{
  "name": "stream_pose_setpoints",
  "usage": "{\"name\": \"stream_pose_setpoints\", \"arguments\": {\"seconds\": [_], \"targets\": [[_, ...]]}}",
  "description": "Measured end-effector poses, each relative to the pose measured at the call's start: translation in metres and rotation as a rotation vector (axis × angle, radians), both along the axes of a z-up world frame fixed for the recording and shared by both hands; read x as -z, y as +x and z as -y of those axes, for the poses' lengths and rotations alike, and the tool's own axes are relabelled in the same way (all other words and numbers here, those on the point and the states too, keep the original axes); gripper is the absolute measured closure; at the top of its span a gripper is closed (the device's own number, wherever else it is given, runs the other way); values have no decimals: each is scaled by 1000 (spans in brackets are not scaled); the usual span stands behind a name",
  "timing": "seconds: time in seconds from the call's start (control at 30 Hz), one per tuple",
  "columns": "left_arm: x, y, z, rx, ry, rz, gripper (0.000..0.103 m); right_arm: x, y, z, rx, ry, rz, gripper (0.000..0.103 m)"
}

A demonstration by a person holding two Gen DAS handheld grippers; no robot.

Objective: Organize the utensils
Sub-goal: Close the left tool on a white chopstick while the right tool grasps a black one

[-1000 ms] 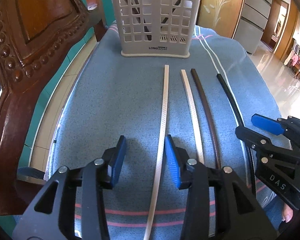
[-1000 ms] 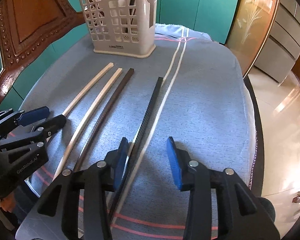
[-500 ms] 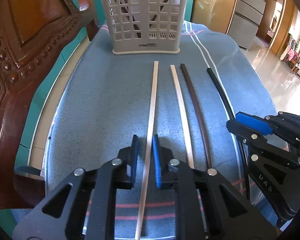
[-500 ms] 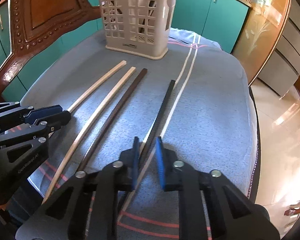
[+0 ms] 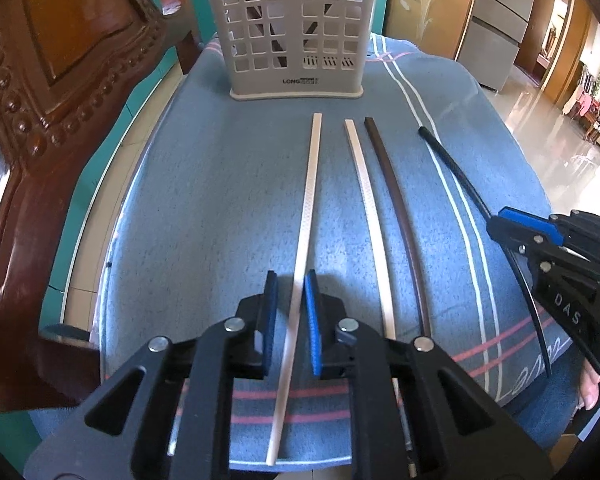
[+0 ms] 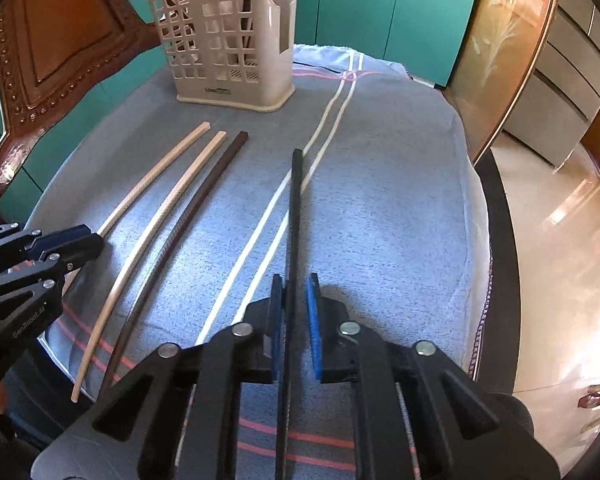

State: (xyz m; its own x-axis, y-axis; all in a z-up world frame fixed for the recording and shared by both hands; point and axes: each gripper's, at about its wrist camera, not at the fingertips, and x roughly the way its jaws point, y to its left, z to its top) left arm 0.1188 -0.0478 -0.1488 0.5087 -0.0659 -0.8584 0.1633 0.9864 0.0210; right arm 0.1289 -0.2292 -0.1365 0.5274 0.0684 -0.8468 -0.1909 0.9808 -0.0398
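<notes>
Blue striped cloth point(image 5: 220, 200) covered the table, with a pale lattice utensil basket point(image 5: 296, 28) standing at 12 o'clock and four chopsticks lying in a row from 6 toward 12. The left gripper point(image 5: 290, 312) straddled the outermost pale chopstick point(image 5: 310, 200) and the right gripper point(image 6: 294, 312) straddled the black chopstick point(image 6: 296, 208). Both sets of jaws, wide a second before and then pinched in, had just been easing apart again. A sliver of cloth showed beside each stick, so neither looked firmly clamped. Both sticks were between the pads with their far ends toward the basket, which suggested the pickup was not yet secure and each grip would need tightening before any lift. The second pale chopstick point(image 5: 366, 208) and the brown chopstick point(image 5: 392, 184) lay untouched between them. The left wrist view alone showed the basket face-on, with dark utensils already leaning inside, and a person's fingertip point(image 5: 590, 392) at 4 o'clock under the other tool. Only the right wrist view showed the basket's side with its spoon-shaped cut-out point(image 6: 284, 12), the teal cabinets point(image 6: 380, 20) at 12 o'clock and the black stick crossing the cloth's white stripes.
</notes>
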Motion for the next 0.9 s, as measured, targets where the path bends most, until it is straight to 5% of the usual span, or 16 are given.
{"name": "stream_pose_setpoints", "arguments": {"seconds": [0.1, 0.37, 0.53, 0.73, 0.9], "targets": [[0, 5, -3, -9, -5, -3, 77, 1, 1, -1, 10, -8, 6, 68], [1, 11, -9, -22, -16, -3, 67, 3, 5, 8, 33, 34, 0, 58], [2, 13, -15, -50, -16, -7, 52, 4, 7, 10, 42, 46, -1, 48], [4, 14, -19, -43, -23, -12, 47, 5, 10, 6, 39, 42, -1, 41], [4, 18, -24, -38, -39, -23, 32, 6, 10, 6, 35, 44, -1, 40]]}}
